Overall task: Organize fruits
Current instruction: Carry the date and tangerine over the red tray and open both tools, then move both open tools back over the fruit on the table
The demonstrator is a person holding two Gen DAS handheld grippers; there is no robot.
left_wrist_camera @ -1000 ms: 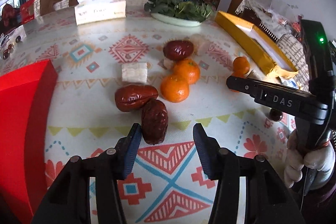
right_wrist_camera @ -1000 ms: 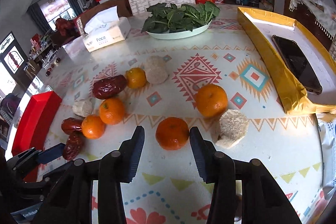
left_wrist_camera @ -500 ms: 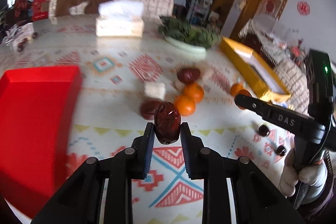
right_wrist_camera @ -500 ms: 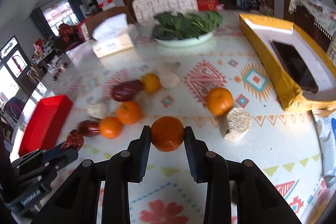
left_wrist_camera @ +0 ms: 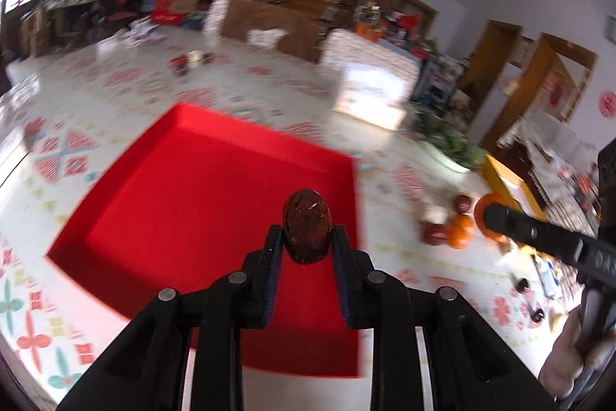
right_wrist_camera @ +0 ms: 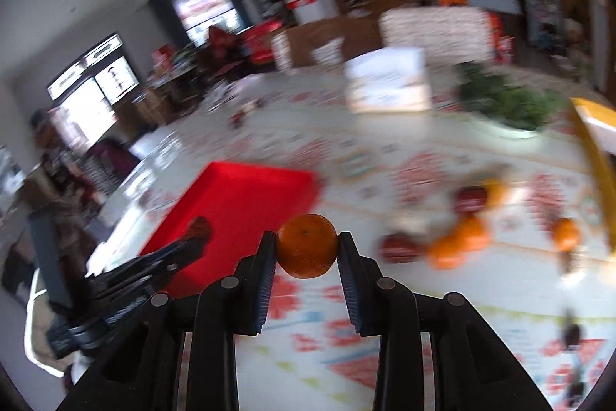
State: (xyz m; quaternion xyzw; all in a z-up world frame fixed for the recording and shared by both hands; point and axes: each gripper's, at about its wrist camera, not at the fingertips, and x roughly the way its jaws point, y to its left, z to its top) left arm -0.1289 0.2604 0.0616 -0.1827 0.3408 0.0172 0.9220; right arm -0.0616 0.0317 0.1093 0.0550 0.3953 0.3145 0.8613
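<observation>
Both grippers lifted off table since prev frame: left gripper (left_wrist_camera: 307,237) clamped on date (left_wrist_camera: 307,226) over red tray (left_wrist_camera: 184,187), right gripper (right_wrist_camera: 307,249) clamped on tangerine (right_wrist_camera: 307,245); remaining fruit (right_wrist_camera: 458,245) to its right.

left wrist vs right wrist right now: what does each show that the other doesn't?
Left wrist only: the inside floor of the red tray, seen from above, and the left claw up close, shut on a dark red date.

Right wrist only: the right claw up close, shut on a mandarin, and the windows at left.

Both: the red tray, the patterned tablecloth, leftover fruit, the plate of greens and the tissue box, all blurred.
</observation>
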